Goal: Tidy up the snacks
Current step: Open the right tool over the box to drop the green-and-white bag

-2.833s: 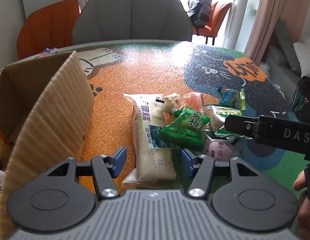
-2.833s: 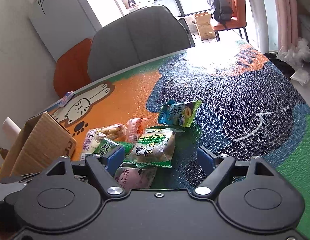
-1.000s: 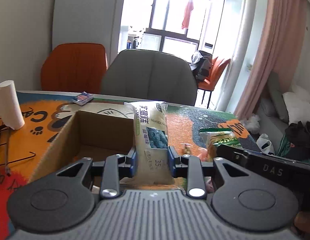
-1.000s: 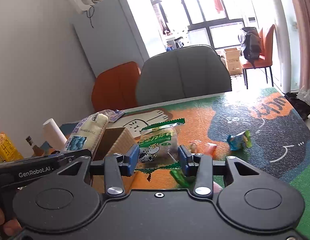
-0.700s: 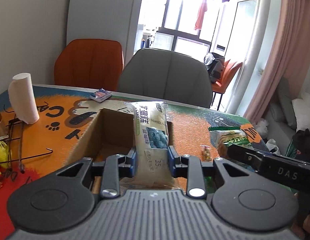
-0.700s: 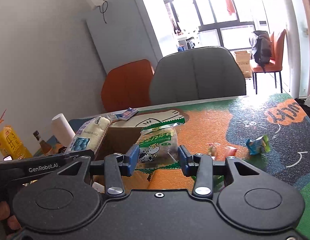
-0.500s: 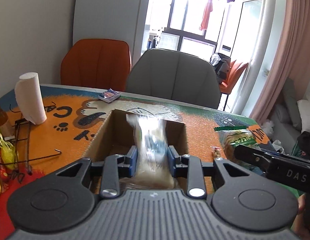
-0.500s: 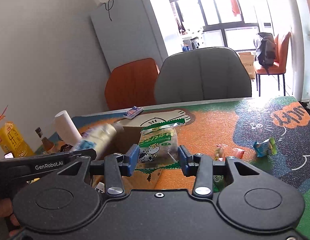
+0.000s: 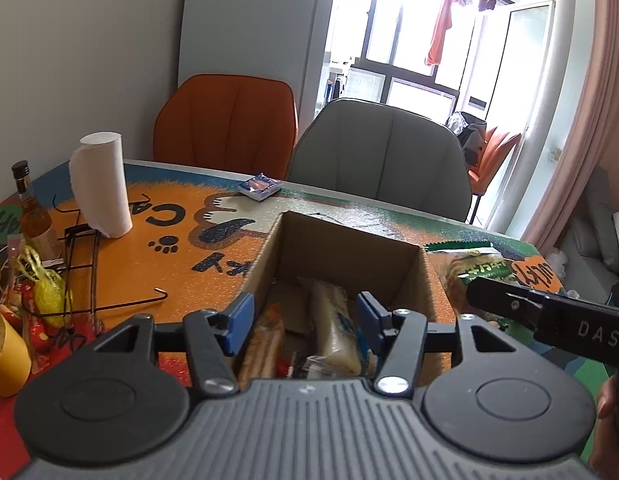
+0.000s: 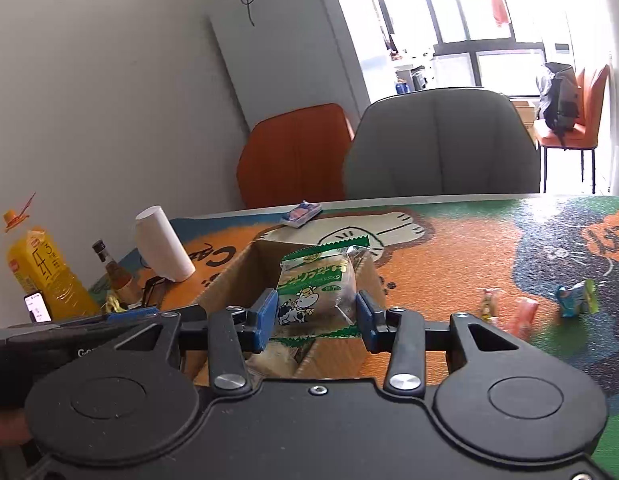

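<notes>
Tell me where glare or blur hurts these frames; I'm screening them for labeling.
Left wrist view: the window is blown out, and the long snack pack in the cardboard box looks soft. Right wrist view: the window is overexposed, while the green cow packet stays sharp.

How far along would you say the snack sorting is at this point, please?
Partly done: several packets, including the long cake packet, lie in the cardboard box. The left hand-held gripper is open above it. The right hand-held gripper holds the green cow packet over the box. Three small snacks remain on the table.
</notes>
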`<state>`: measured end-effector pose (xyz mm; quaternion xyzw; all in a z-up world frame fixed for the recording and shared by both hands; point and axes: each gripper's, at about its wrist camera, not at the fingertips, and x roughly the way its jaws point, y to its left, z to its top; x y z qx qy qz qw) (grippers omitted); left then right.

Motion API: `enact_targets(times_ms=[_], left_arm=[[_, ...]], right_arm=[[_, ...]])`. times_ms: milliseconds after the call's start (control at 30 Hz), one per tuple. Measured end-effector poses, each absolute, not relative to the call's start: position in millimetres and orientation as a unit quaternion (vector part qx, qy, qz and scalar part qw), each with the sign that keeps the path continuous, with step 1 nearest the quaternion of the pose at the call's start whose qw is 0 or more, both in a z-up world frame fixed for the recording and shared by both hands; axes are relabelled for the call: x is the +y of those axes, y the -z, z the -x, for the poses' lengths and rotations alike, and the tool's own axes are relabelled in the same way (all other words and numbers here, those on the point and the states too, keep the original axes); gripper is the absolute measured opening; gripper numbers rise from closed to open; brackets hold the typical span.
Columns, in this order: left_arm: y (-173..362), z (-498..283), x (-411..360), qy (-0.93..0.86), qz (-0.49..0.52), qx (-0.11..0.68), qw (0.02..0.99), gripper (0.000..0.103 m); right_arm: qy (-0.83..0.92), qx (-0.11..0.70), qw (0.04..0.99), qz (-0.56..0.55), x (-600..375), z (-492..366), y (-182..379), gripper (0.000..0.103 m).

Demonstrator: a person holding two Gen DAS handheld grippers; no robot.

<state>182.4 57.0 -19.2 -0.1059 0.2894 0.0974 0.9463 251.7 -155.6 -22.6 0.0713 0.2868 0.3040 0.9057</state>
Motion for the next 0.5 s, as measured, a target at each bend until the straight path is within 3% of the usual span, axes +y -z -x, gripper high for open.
enact_targets(times_ms=[267, 367, 500], left_arm=[[17.5, -171.4, 72.7, -0.114, 0.113, 0.283, 0.946, 0.076], [18.5, -169.9, 75.8, -0.115, 0.114, 0.284, 0.945, 0.081], [22.4, -170.6, 79.2, -0.109, 0.121, 0.291, 0.943, 0.088]], right_arm=[[-0.323, 0.287, 0.900, -0.063, -126.2, -254.4, 16.2, 0.041], [-0.310, 0.292, 0.902, -0.064, -123.3, -257.8, 16.0, 0.051], [-0.306, 0.302, 0.900, -0.077, -130.2, -258.8, 19.7, 0.052]])
